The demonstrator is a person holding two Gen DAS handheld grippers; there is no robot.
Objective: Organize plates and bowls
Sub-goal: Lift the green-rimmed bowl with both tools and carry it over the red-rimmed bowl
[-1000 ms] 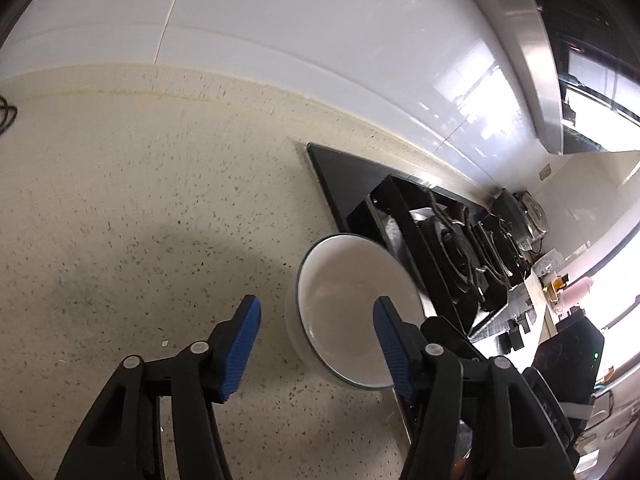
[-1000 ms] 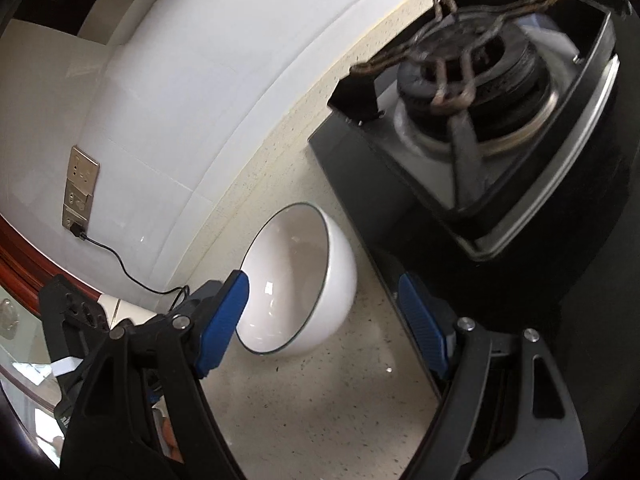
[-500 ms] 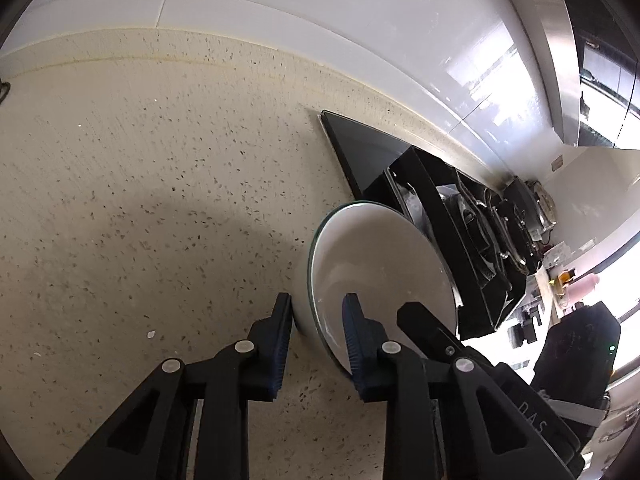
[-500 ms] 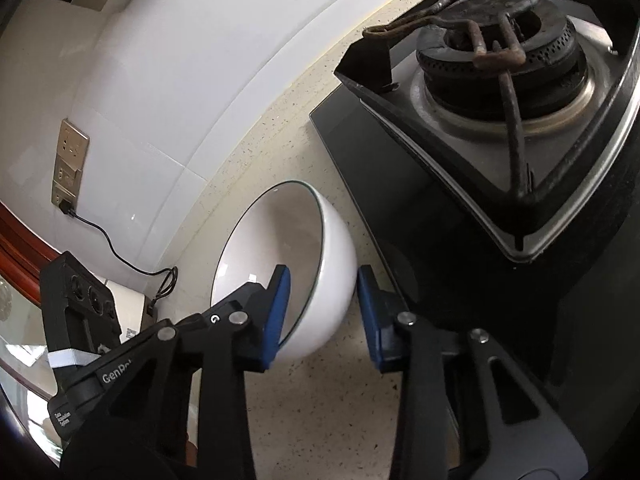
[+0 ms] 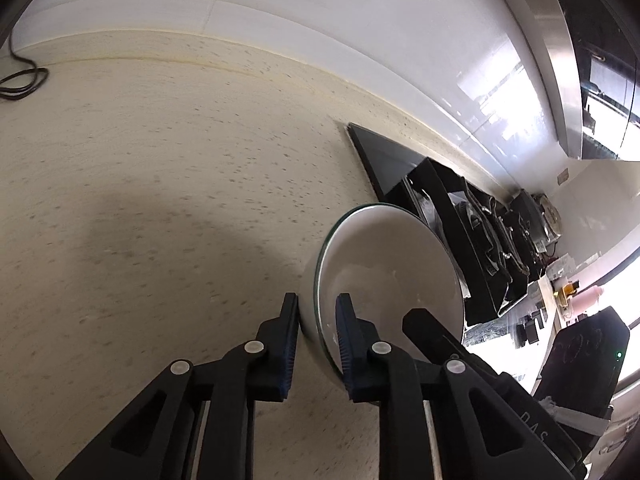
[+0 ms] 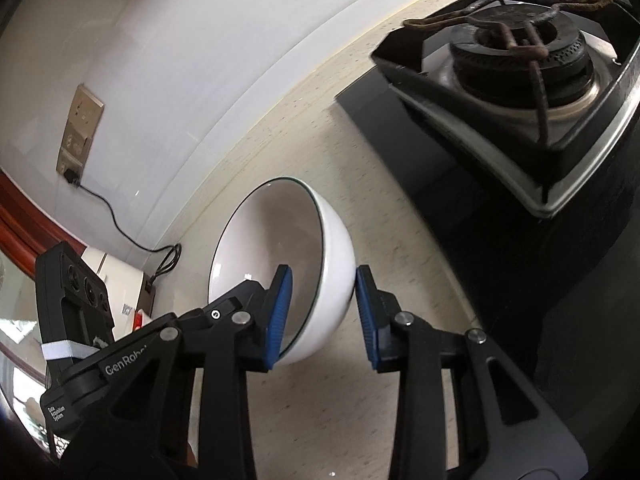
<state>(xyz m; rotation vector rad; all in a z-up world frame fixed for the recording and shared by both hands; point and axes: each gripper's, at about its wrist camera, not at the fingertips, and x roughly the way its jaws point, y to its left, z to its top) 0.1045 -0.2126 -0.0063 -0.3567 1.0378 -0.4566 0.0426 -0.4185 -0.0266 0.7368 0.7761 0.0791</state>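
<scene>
Speckled cream bench [image 5: 152, 184], running along a white tiled wall [image 5: 360, 32].
Resting on bench, just beside black gas hob [image 6: 500, 92]: white bowl [image 6: 280, 256] with thin dark rim line, appearing tilted.
Pinching near wall of bowl: left hand-held gripper [image 5: 316, 312], blue-padded fingers [image 5: 290, 340] straddling rim, one outside, one inside, nearly pressed together.
Straddling opposite side of bowl: right hand-held gripper [image 6: 322, 304], fingers [image 6: 280, 312] partly spread, one inside, the other touching outer wall; firmness of grip impossible to tell.
Sitting on hob: rusty pan support [image 6: 516, 24] over burner.
Trailing from wall socket [image 6: 80, 132] down to bench: black cable [image 6: 120, 220].
</scene>
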